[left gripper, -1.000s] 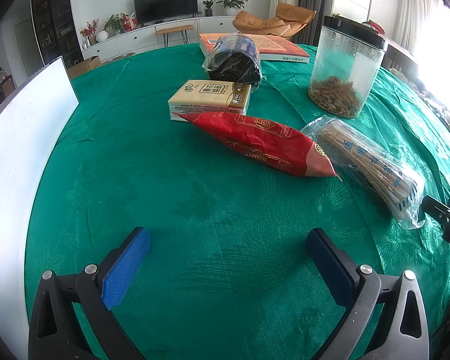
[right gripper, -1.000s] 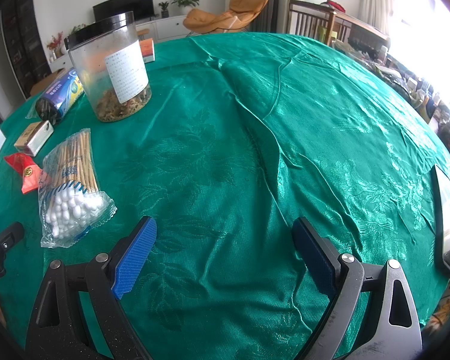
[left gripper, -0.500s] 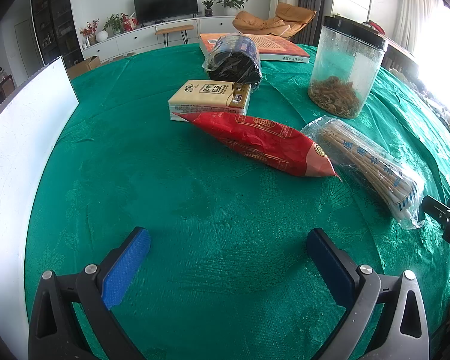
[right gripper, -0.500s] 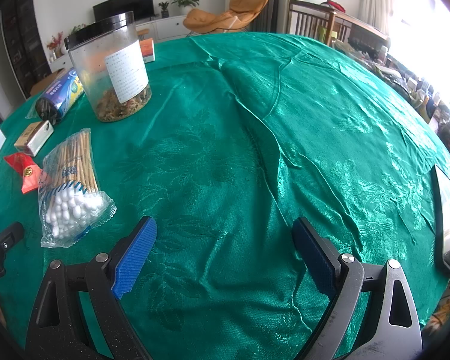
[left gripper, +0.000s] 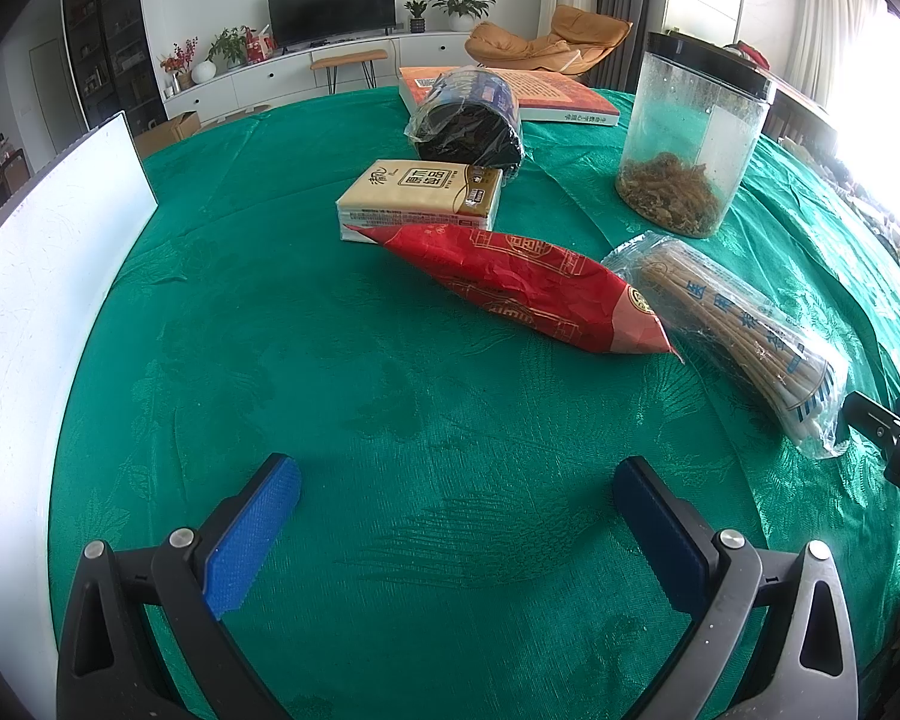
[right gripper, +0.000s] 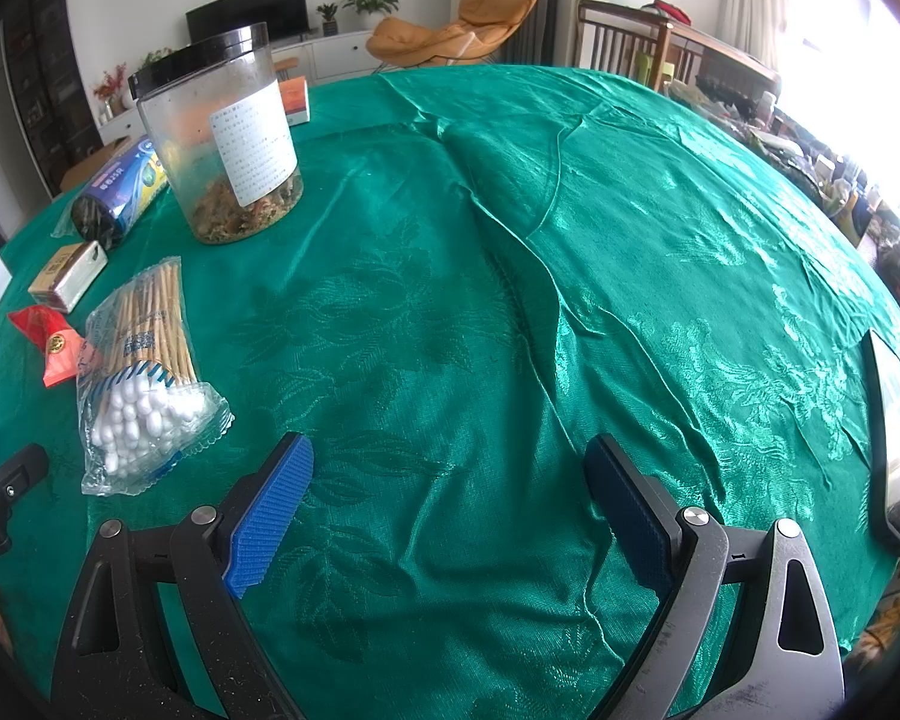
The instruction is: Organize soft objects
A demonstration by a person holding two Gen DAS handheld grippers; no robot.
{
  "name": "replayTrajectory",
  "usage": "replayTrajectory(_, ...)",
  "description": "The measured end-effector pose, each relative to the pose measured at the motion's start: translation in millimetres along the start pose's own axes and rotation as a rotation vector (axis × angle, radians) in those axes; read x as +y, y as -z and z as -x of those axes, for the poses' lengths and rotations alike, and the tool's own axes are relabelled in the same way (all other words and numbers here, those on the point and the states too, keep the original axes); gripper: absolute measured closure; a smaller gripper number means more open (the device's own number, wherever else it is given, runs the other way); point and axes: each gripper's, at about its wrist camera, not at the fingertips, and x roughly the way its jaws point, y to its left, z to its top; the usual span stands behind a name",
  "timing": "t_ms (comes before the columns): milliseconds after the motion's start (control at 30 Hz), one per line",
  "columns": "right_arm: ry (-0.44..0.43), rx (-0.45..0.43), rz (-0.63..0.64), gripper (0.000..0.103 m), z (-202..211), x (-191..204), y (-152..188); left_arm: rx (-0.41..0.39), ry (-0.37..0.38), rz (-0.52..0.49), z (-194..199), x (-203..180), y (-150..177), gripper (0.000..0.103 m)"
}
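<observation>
A: How far along does the sorting look?

B: Barely begun, by the look of it. The green tablecloth (left gripper: 390,372) carries everything, and nothing appears gathered into a group. The clear jar (left gripper: 687,144) with a black lid stands far right in the left wrist view, and a book (left gripper: 561,96) lies behind it.

A: And the soft things?

B: A red packet (left gripper: 522,288) lies slantwise mid-table, its upper end against a tissue pack (left gripper: 423,198). Behind that sits a black roll in plastic wrap (left gripper: 468,126). A bag of cotton swabs (right gripper: 141,372) lies just right of the red packet, near the right tool.

A: Is either tool holding something?

B: No. The left gripper (left gripper: 456,525) hangs over bare cloth with its jaws spread wide and nothing between them. The right gripper (right gripper: 447,507) is likewise spread and empty, the swab bag just off its left finger.

A: So what's left?

B: Seemingly all of it: every soft item lies loose on the cloth. Where they belong is unclear; a white board (left gripper: 36,276) stands at the left edge, but no bin shows.
</observation>
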Motion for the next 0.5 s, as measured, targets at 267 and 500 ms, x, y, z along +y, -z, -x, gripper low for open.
replayTrajectory(267,-0.001,0.0,0.0,0.01,0.1,-0.1,0.0,0.0,0.0,0.0,-0.1,0.0,-0.1,0.0)
replayTrajectory(500,-0.08,-0.042,-0.047,0.01,13.0,-2.4,-1.7,0.0,0.0,0.0,-0.2,0.3,-0.1,0.0)
